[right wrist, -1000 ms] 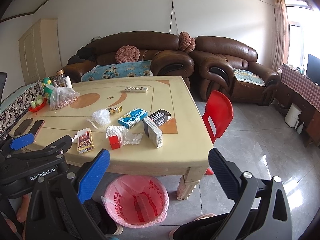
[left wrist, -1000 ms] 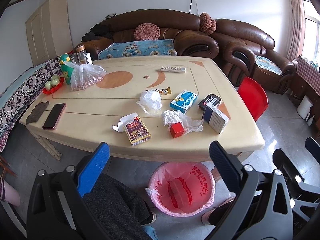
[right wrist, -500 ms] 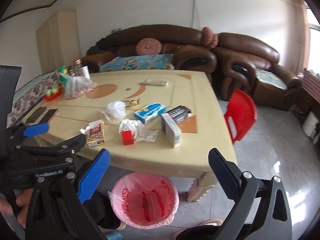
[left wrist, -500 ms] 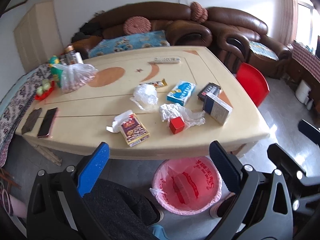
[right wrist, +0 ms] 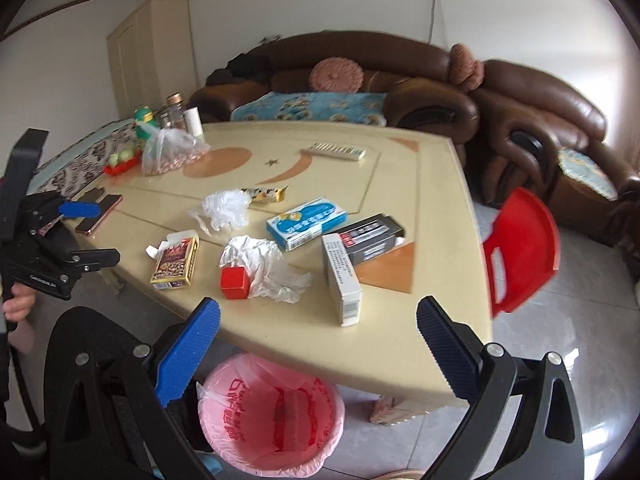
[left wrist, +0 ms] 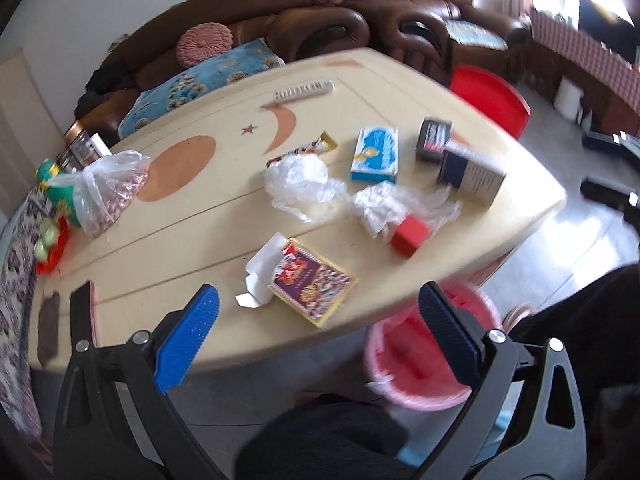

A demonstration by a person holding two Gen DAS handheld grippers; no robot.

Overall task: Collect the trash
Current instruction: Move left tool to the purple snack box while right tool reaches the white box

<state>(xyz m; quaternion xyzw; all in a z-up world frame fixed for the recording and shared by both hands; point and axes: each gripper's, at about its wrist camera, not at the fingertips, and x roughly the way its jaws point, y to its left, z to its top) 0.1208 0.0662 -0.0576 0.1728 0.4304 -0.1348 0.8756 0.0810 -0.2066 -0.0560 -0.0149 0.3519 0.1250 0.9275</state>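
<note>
Both claws hang wide and empty off the near edge of the counter (right wrist: 420,200), nothing yet picked up. The left claw (left wrist: 316,320) points at the snack box (left wrist: 310,282), which lies flat near the near edge with its white flap torn open, so it looks emptied and ready to go. The right claw (right wrist: 318,332) faces the near right part of the counter, where the red cube (right wrist: 235,277) touches a crumpled wrapper (right wrist: 268,268) and a white carton (right wrist: 342,280) stands on its long side just beside them.

Further in lie a second plastic wad (right wrist: 224,208), a candy wrapper (right wrist: 266,194) touching it, a blue box (right wrist: 306,222) and a black box (right wrist: 372,236). All this litter sits in a loose cluster on the near half, within reach from this side.

The pink-lined bin (right wrist: 272,412) stands on the floor under the near edge, almost directly below the cluster, probably so each piece needs only a short carry over the edge and a drop.

Things likely meant to stay sit apart: the remote (right wrist: 338,151) toward the far edge, the phone (right wrist: 100,216) and the bag of nuts (right wrist: 168,152) along the left edge. The wrappers will probably crush flat in a pinch; the boxes need a wider grip.
</note>
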